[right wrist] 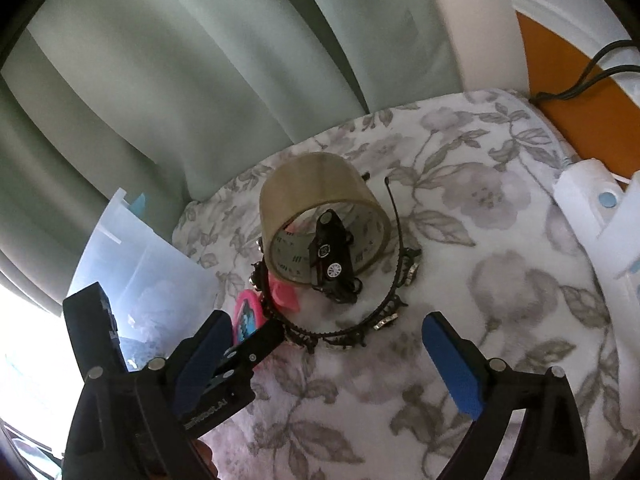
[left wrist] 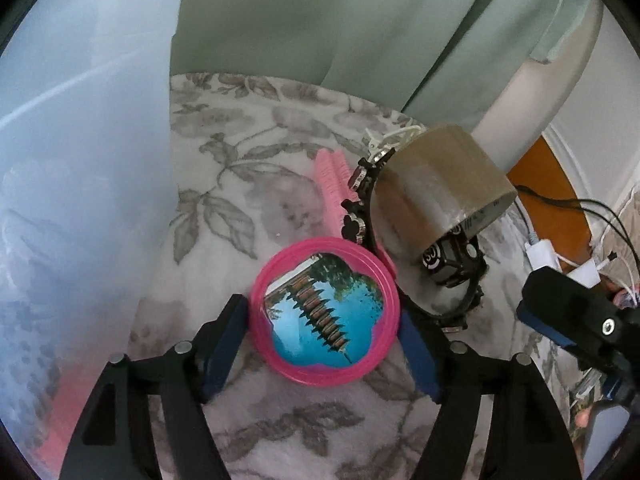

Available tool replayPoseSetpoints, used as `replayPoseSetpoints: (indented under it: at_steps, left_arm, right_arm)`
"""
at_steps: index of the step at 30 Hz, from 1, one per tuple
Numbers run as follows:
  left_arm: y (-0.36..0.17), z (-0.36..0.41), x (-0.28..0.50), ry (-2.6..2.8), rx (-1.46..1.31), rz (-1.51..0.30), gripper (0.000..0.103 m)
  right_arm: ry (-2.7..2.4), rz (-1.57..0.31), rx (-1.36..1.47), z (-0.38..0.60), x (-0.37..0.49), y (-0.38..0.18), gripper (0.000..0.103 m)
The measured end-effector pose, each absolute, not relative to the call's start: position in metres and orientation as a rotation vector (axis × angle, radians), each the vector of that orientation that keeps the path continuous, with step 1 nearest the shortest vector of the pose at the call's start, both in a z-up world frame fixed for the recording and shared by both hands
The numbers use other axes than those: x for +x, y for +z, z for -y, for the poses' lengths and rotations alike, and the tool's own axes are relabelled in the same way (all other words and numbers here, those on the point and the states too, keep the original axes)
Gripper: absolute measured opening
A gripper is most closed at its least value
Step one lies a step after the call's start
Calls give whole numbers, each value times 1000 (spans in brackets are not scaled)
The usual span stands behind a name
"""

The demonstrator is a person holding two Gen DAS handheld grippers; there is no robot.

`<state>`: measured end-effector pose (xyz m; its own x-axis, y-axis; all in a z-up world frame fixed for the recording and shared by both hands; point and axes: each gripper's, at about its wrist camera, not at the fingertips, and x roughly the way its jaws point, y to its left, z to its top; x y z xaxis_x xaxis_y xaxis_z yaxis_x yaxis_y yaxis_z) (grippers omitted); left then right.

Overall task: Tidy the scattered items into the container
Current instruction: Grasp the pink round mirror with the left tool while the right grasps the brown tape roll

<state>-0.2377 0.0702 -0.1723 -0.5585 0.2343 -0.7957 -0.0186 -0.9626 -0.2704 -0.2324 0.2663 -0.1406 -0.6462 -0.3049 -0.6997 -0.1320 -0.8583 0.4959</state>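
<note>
A round pink-rimmed mirror (left wrist: 326, 318) with a pagoda picture lies on the flowered cloth. My left gripper (left wrist: 324, 344) is closed around it, a blue pad touching each side of the rim. Behind it lie a pink comb (left wrist: 330, 184), a black jewelled headband (left wrist: 362, 196), a brown tape roll (left wrist: 436, 184) and a black toy car (left wrist: 456, 262). My right gripper (right wrist: 332, 356) is open and empty, in front of the headband (right wrist: 360, 328), tape roll (right wrist: 320, 208) and car (right wrist: 332, 258). The translucent container (left wrist: 80, 200) stands at the left.
Green curtains (right wrist: 200, 80) hang behind the bed. A white lid or box (right wrist: 596, 216) sits at the right edge. Cables and a white adapter (left wrist: 540, 252) lie by the orange floor (left wrist: 548, 200).
</note>
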Motion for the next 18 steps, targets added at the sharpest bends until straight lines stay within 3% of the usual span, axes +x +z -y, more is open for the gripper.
replayPoseSetpoints:
  at_steps: [9, 15, 18]
  left_arm:
    - [-174, -74, -238, 2644, -1377, 298, 81]
    - [-172, -73, -234, 2637, -1382, 308, 81]
    - [-172, -73, -231, 2641, -1382, 297, 81]
  right_arm:
    - [-2626, 777, 1225, -262, -249, -136, 91]
    - [-2595, 806, 1201, -261, -269, -134, 76]
    - [-2597, 822, 1182, -262, -278, -131, 62]
